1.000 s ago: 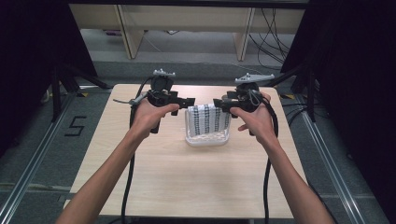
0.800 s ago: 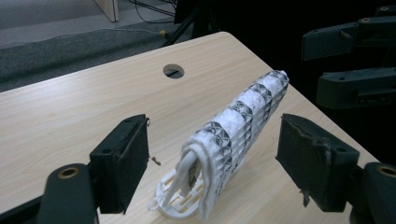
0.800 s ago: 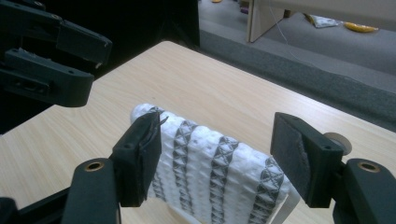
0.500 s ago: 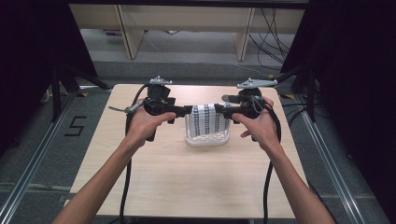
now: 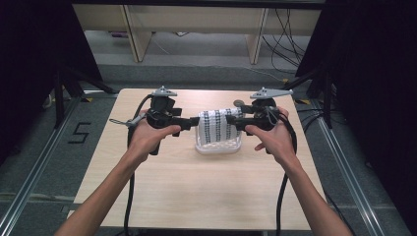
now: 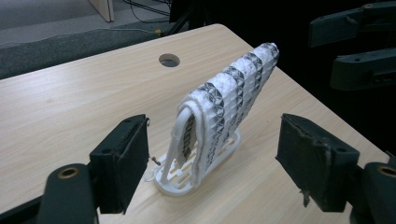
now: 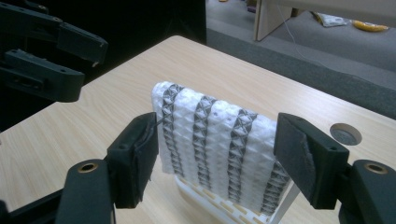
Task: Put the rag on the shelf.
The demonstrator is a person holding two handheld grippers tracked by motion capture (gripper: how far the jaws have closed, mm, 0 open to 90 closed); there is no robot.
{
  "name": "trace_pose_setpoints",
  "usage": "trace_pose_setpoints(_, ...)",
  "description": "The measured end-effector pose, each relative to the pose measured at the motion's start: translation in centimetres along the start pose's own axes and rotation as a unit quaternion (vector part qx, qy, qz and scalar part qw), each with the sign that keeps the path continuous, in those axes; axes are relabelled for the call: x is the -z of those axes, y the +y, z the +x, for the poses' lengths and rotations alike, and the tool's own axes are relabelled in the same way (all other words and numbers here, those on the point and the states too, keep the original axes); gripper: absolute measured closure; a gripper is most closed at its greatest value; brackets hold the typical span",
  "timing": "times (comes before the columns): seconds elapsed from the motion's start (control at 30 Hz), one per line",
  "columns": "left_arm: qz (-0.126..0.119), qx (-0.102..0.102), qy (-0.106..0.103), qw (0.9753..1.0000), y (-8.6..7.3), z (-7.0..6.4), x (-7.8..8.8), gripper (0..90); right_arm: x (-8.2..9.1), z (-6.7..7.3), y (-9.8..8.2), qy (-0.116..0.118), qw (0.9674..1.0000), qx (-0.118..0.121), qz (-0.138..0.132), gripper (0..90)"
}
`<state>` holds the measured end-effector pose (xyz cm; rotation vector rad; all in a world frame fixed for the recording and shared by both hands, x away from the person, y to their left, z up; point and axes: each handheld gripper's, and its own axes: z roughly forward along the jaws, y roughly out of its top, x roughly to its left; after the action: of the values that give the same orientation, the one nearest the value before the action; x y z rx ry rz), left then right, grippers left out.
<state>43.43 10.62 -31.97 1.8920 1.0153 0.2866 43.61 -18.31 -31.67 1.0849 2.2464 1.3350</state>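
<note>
Both pairs of jaws stand spread, and neither pinches anything; your left gripper [image 5: 193,123] points in from the left at the end of the folded cloth [image 5: 220,125], your right gripper [image 5: 232,122] points in from the right at its other end, so the two face each other across it; a second ago you held them higher and tilted, the noses angled down toward the rack, and since then you have brought both down and levelled them, half a second ago nearly as now; the cloth, white with dark patterned stripes, hangs draped over a white slotted rack [image 5: 218,145] that sits near the middle of the wooden table [image 5: 196,191], and neither has shifted; in your left gripper view the cloth's folded edge [image 6: 219,107] stands between the pads [image 6: 126,163] but apart from both, with the other gripper dark at upper right; in your right gripper view the cloth's broad striped face [image 7: 215,140] lies between the pads [image 7: 140,154], the left pad just beside its edge, though you cannot tell whether it touches; a round hole [image 7: 345,134] in the tabletop shows beyond.
</note>
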Motion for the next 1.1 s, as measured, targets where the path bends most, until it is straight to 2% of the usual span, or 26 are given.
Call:
trace_pose_setpoints(0.03, -0.005, 0.003, -0.002, 1.0, -0.2, -0.2, 0.1, 24.1, 0.0, 0.0, -0.2, 0.002, 1.0, -0.004, -0.002, 32.1)
trace_pose_setpoints(0.07, -0.001, -0.004, -0.003, 1.0, -0.4, -0.2, 0.3, 24.1, 0.0, -0.2, -0.3, 0.003, 1.0, 0.006, -0.003, 32.1)
trace_pose_setpoints(0.1, -0.001, -0.004, -0.003, 1.0, -0.5, -0.2, 0.4, 24.1, 0.1, -0.1, -0.4, 0.002, 1.0, -0.006, 0.0, 32.1)
trace_pose_setpoints(0.13, -0.007, 0.002, -0.003, 1.0, -0.6, -0.3, 0.4, 24.1, 0.0, -0.1, -0.5, 0.001, 1.0, 0.002, -0.005, 32.1)
trace_pose_setpoints(0.37, -0.008, -0.002, -0.003, 1.0, -1.4, -0.3, 0.9, 24.1, 0.4, 0.1, -1.1, 0.001, 1.0, -0.004, -0.003, 32.1)
trace_pose_setpoints(0.47, -0.005, -0.01, 0.0, 0.9999, -1.6, -0.2, 1.2, 24.1, 0.5, 0.1, -1.3, 0.004, 1.0, 0.001, -0.005, 32.1)
trace_pose_setpoints(0.5, -0.006, -0.009, -0.003, 0.9999, -1.9, -0.2, 1.4, 24.1, 0.6, 0.1, -1.4, 0.001, 0.9999, 0.011, -0.01, 32.1)
trace_pose_setpoints(0.53, -0.006, -0.009, -0.003, 0.9999, -1.9, -0.2, 1.4, 24.1, 0.7, 0.2, -1.5, 0.003, 1.0, 0.005, -0.003, 32.1)
trace_pose_setpoints(0.6, -0.008, -0.008, -0.004, 0.9999, -2.0, -0.2, 1.5, 24.1, 0.8, 0.2, -1.6, 0.004, 0.9999, 0.008, -0.005, 32.1)
trace_pose_setpoints(0.63, -0.008, -0.009, -0.004, 0.9999, -2.3, -0.2, 1.6, 24.1, 0.8, 0.4, -1.7, 0.004, 1.0, 0.0, -0.008, 32.1)
trace_pose_setpoints(0.7, -0.007, -0.01, -0.005, 0.9999, -2.5, -0.2, 1.7, 24.1, 0.8, 0.3, -1.8, 0.009, 0.9999, 0.006, -0.008, 32.1)
trace_pose_setpoints(0.77, -0.008, -0.009, -0.009, 0.9999, -2.7, -0.1, 1.7, 24.1, 1.1, 0.5, -1.9, 0.007, 1.0, 0.001, -0.004, 32.1)
trace_pose_setpoints(0.83, -0.014, -0.003, -0.014, 0.9998, -3.0, -0.2, 1.7, 24.1, 1.1, 0.4, -2.1, 0.007, 0.9999, 0.005, -0.006, 32.1)
trace_pose_setpoints(0.87, -0.014, -0.003, -0.014, 0.9998, -3.0, -0.2, 1.7, 24.1, 1.1, 0.3, -2.1, 0.005, 0.9998, 0.014, -0.009, 32.1)
trace_pose_setpoints(0.9, -0.013, -0.002, -0.014, 0.9998, -3.2, -0.2, 1.7, 24.1, 1.1, 0.5, -2.3, 0.009, 0.9999, 0.003, -0.013, 32.1)
trace_pose_setpoints(1.0, -0.013, -0.002, -0.016, 0.9998, -3.5, -0.2, 1.8, 23.9, 1.3, 0.4, -2.5, 0.008, 0.9999, 0.008, -0.008, 32.1)
trace_pose_setpoints(1.03, -0.014, 0.0, -0.016, 0.9998, -3.6, -0.2, 1.9, 24.0, 1.4, 0.4, -2.8, 0.012, 0.9999, -0.001, -0.012, 32.1)
trace_pose_setpoints(1.07, -0.014, -0.001, -0.018, 0.9998, -3.8, -0.2, 1.9, 23.9, 1.4, 0.3, -2.9, 0.008, 0.9998, 0.007, -0.013, 32.1)
trace_pose_setpoints(1.1, -0.014, -0.001, -0.017, 0.9998, -3.9, -0.3, 2.0, 24.0, 1.5, 0.4, -3.0, 0.008, 0.9999, 0.002, -0.01, 32.1)
